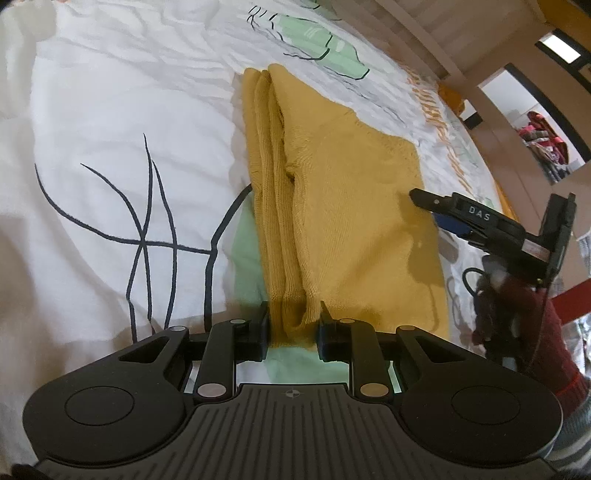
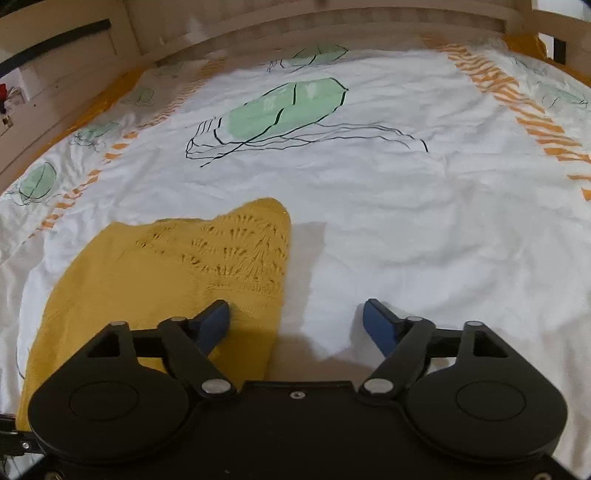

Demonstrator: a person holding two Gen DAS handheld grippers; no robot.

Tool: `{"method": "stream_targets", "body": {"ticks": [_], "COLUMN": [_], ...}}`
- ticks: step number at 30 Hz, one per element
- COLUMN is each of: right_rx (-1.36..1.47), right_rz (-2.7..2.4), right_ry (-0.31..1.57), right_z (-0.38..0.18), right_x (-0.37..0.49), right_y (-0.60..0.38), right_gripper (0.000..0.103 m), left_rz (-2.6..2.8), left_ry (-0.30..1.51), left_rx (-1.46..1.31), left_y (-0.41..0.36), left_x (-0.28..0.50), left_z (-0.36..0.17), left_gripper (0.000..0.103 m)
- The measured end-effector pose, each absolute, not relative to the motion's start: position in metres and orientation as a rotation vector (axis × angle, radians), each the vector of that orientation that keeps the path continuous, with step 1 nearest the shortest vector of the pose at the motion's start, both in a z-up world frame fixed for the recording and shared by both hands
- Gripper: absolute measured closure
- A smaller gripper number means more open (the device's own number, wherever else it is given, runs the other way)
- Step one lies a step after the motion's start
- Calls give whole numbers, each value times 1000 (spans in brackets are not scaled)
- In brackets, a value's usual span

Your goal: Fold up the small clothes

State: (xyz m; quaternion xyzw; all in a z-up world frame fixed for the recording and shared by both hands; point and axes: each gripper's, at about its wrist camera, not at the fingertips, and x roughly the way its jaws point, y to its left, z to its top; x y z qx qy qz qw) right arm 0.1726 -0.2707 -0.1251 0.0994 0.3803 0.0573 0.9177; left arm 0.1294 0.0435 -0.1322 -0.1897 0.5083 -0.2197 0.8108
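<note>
The folded mustard-yellow knitted garment (image 1: 332,206) lies on the bed's white sheet printed with green patches and dark line drawings (image 1: 110,122), stretching straight ahead of the left claw (image 1: 293,334), whose jaws are nearly closed and pinch the garment's bunched near edge between them. The right claw (image 2: 297,321) stands wide open and grips nothing, its left blue finger (image 2: 214,321) over the garment's right border, its right finger over bare sheet.

White bedsheet (image 2: 406,229), wrinkled, w/ green blobs, black line drawings & orange stripe bands. Wooden bed frame (image 2: 332,26) along far edge. Shelf w/ red/pink stuff (image 1: 543,136) in bg, blurry.
</note>
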Motion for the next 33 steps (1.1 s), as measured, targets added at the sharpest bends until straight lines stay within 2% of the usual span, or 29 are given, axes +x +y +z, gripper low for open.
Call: {"method": "stream_targets", "body": {"ticks": [10, 17, 26, 28, 33], "right_rx": [275, 273, 285, 291, 271], "right_rz": [127, 129, 129, 127, 107], "right_ry": [650, 653, 648, 648, 660], "right_z": [-96, -100, -105, -106, -112], "right_x": [156, 166, 172, 177, 190], "right_y": [-271, -264, -260, -261, -264], "right_gripper": [20, 19, 18, 15, 14], "left_rz": [-416, -370, -321, -309, -232], "left_ry": [934, 788, 702, 693, 760], "left_rx": [-307, -237, -120, -90, -56], "left_y": [45, 46, 12, 3, -9], "left_x": [90, 81, 146, 161, 197], "left_z": [-106, -72, -53, -57, -83], "left_gripper": [77, 77, 73, 73, 73]}}
